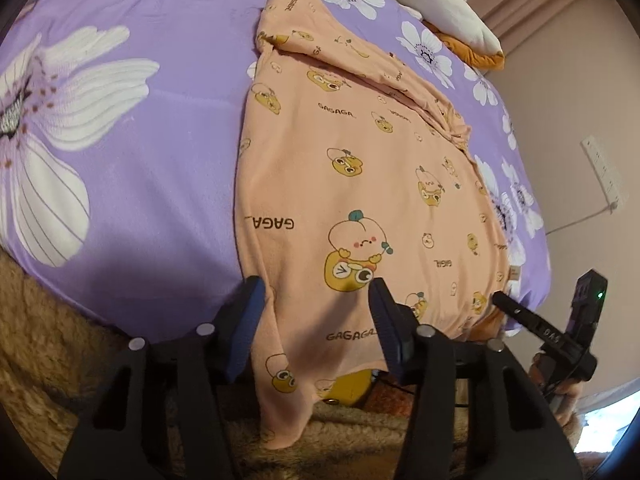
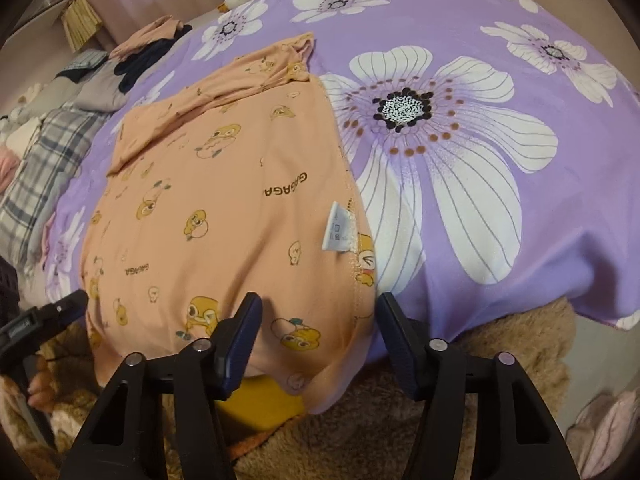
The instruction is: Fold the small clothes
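A: We have the peach shirt [image 1: 360, 184] lying flat on the purple flowered bedspread [image 1: 160, 160], its near hem hanging over the near edge of the bed. A sleeve [image 1: 344, 60] is folded across the far part of the shirt.

B: Agreed. From our right side we see its white care label [image 2: 335, 227] sticking out along the right seam, and the same sleeve crossing the far end.

A: Our left gripper [image 1: 316, 320] sits at the near left corner of the hem. Its jaws stand apart, with the cloth of the hem between them; we see no pad pressing on the fabric.

B: Our right gripper [image 2: 316, 332] is at the near right corner, jaws apart as well, the right seam lying between them. We cannot see either pad pinching it.

A: In the left wrist view the tip of the right gripper shows at the right, just beside the hem.

B: And the left gripper's tip shows at the left edge of our right view. Far to the left lies a pile of other clothes [image 2: 80, 92], well apart from the shirt. Below the bed's near edge there is brown fuzzy fabric [image 2: 360, 432], and a yellow thing [image 2: 260, 400] peeks out under the hem.
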`<state>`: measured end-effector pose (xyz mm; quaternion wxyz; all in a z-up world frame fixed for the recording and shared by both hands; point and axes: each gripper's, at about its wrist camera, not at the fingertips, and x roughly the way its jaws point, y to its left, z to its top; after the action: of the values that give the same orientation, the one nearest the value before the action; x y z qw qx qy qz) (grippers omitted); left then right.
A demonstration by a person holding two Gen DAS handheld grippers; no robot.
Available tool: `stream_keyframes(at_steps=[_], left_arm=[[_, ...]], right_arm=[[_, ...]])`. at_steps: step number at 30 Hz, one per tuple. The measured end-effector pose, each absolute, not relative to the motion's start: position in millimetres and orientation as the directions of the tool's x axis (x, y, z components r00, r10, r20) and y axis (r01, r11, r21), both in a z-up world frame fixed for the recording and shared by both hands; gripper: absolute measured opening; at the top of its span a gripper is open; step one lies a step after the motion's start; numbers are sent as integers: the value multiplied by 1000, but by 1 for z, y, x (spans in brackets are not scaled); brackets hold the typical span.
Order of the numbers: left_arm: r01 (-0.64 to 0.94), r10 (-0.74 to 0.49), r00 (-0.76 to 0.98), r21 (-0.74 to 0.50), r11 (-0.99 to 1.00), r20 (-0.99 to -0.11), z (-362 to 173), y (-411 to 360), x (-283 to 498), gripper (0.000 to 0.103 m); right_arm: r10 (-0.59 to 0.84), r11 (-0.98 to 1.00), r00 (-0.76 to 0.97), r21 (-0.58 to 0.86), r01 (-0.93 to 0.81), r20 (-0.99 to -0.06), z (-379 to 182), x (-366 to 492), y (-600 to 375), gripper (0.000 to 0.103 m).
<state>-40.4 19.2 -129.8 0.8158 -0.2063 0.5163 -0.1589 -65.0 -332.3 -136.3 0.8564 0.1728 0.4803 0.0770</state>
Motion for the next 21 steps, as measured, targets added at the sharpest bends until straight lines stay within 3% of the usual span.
stream_keyframes(at_steps=[2, 3, 4, 7, 16, 21], left_arm=[[40, -452, 426, -483, 875, -783, -130, 18, -41, 20], [47, -470, 419, -499, 866, -777, -130, 17, -41, 0], [44, -497, 403, -526, 849, -769, -133, 15, -41, 5], [41, -487, 429, -522, 852, -761, -127, 14, -45, 2], [147, -566, 566, -602, 785, -600, -66, 31, -58, 1], [81, -506, 521, -551, 831, -687, -75, 38, -53, 4]], right_arm=[[289, 931, 535, 364, 37, -794, -136, -65, -331, 45], [283, 932, 542, 360, 37, -791, -135, -65, -330, 32], [288, 931, 546, 363, 32, -787, -135, -65, -329, 22], [311, 926, 550, 378, 8, -775, -134, -64, -325, 10], [416, 867, 625, 495, -54, -660, -96, -74, -342, 9], [428, 860, 662, 502, -90, -615, -73, -69, -344, 9]])
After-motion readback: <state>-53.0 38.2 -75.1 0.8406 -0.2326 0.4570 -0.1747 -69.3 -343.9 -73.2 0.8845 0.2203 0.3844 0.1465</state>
